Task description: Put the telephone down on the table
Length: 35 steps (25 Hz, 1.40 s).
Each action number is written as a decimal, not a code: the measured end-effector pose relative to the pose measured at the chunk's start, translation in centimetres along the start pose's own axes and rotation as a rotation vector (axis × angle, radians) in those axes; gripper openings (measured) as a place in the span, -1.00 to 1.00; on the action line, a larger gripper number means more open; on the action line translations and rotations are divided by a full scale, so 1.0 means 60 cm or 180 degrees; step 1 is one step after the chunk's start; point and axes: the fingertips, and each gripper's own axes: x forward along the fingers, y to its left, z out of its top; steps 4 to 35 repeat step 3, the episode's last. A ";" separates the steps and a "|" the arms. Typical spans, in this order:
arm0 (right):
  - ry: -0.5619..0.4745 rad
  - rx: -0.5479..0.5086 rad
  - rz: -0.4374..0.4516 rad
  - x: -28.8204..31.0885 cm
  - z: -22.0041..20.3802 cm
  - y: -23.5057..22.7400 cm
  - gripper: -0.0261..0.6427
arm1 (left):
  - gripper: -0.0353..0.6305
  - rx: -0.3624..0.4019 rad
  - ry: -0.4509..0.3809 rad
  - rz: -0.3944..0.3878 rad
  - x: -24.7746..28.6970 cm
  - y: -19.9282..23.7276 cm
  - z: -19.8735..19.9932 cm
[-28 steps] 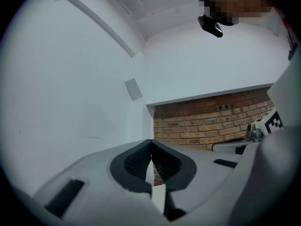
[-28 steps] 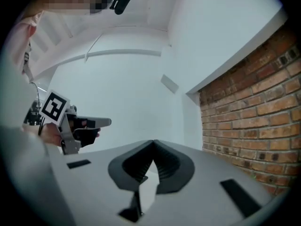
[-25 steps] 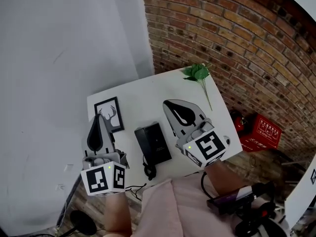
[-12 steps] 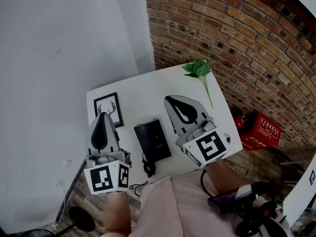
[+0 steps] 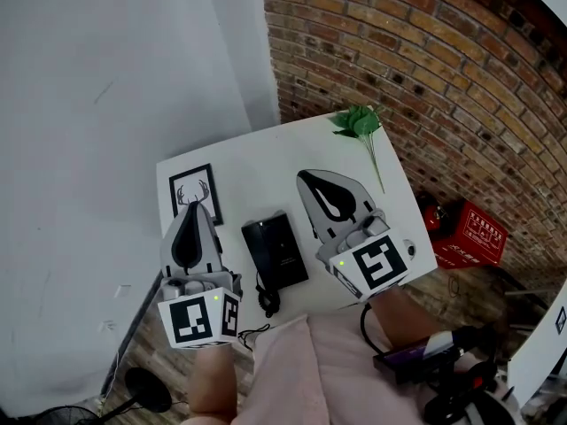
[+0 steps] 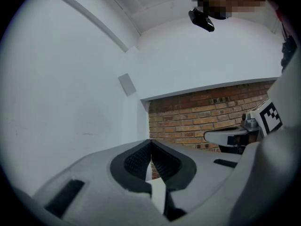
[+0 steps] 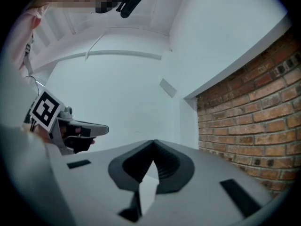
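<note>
A black telephone (image 5: 276,251) lies flat on the white table (image 5: 257,162), its coiled cord (image 5: 267,304) bunched at the near edge. Neither gripper touches it. My left gripper (image 5: 190,209) hovers level just left of the phone, jaws shut with nothing between them, over the near part of a framed picture. On the phone's right my right gripper (image 5: 302,176) is also shut and empty. The left gripper view has the closed pads (image 6: 150,144) facing wall and brick, and the right gripper view shows closed pads (image 7: 153,144) too. The phone is hidden in both gripper views.
A framed antler picture (image 5: 191,189) lies at the table's left. A green leafy sprig (image 5: 359,127) rests at the far right corner. A brick wall (image 5: 425,69) runs along the right, a grey wall behind. A red box (image 5: 469,234) sits on the floor.
My left gripper has drifted a little rightward toward the phone and slightly lower. The right gripper and the telephone have stayed where they were.
</note>
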 end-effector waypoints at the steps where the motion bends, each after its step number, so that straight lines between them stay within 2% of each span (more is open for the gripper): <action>1: 0.0003 -0.0004 -0.0007 -0.001 0.000 -0.002 -0.91 | -0.89 0.0006 -0.0003 -0.0003 0.001 -0.002 0.000; 35: 0.0007 -0.0013 -0.0025 -0.003 -0.001 -0.007 -0.91 | -0.89 0.0014 -0.0009 -0.0013 0.004 -0.007 0.000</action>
